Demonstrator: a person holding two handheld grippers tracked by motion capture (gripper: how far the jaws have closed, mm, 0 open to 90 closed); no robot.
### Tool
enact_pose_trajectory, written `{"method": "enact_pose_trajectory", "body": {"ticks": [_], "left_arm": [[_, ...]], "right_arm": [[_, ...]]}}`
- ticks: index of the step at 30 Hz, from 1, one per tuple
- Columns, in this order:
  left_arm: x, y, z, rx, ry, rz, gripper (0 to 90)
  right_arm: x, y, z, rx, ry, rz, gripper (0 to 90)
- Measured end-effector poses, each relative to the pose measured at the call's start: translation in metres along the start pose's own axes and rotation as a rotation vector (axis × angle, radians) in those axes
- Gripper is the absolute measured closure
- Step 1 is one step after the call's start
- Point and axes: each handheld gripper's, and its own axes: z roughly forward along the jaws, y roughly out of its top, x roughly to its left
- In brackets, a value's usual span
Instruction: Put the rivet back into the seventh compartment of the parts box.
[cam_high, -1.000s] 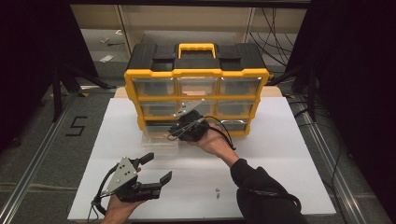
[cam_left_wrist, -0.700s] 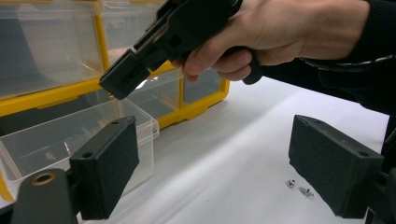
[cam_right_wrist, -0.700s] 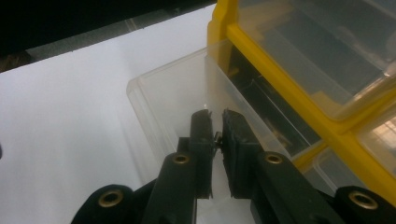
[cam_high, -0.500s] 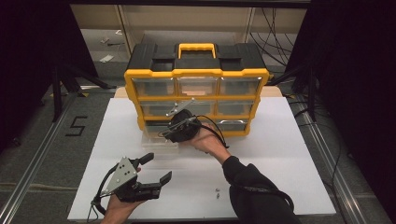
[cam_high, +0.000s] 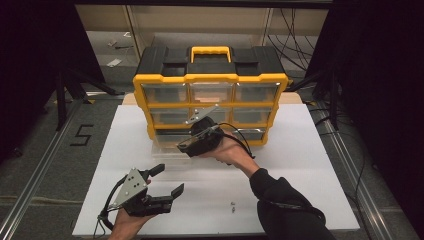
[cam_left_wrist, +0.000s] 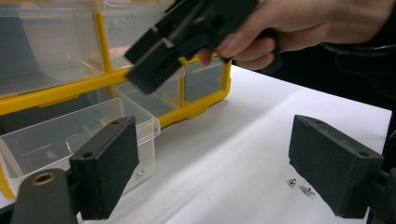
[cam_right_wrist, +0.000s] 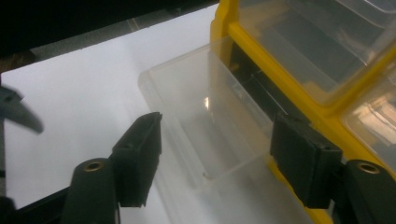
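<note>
Desk (cam_high: 310, 165): white top.
Yellow-and-black organiser (cam_high: 210, 90): upright at the desk's far edge.
Clear drawer (cam_high: 167, 145): pulled out of the bottom row.
Right tool (cam_high: 186, 146): above the drawer, jaws just opened, pads clear of it.
Left tool (cam_high: 167, 180): near edge, jaws spread wide, holding nothing.
Small screws (cam_high: 232, 206): loose on the desk.

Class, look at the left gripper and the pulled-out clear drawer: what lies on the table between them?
Nothing: in the high view, only bare white table separates the left gripper from the clear drawer. The small screws lie off to its right.
</note>
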Motion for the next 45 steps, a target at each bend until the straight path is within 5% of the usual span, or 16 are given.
{"method": "enact_pose_trajectory", "body": {"ticks": [15,28,45], "left_arm": [[-0.002,-0.001,0.001,0.008,-0.009,-0.018,15.5],[-0.001,0.0,0.002,0.005,0.004,0.01,15.5],[-0.001,0.001,0.001,0.0,0.006,0.013,15.5]], "right_arm": [[0.013,-0.052,-0.054,0.006,0.023,-0.051,23.6],[0.017,-0.114,-0.051,0.141,0.031,-0.029,26.3],[0.021,-0.153,-0.053,0.252,0.081,-0.036,37.2]]}}
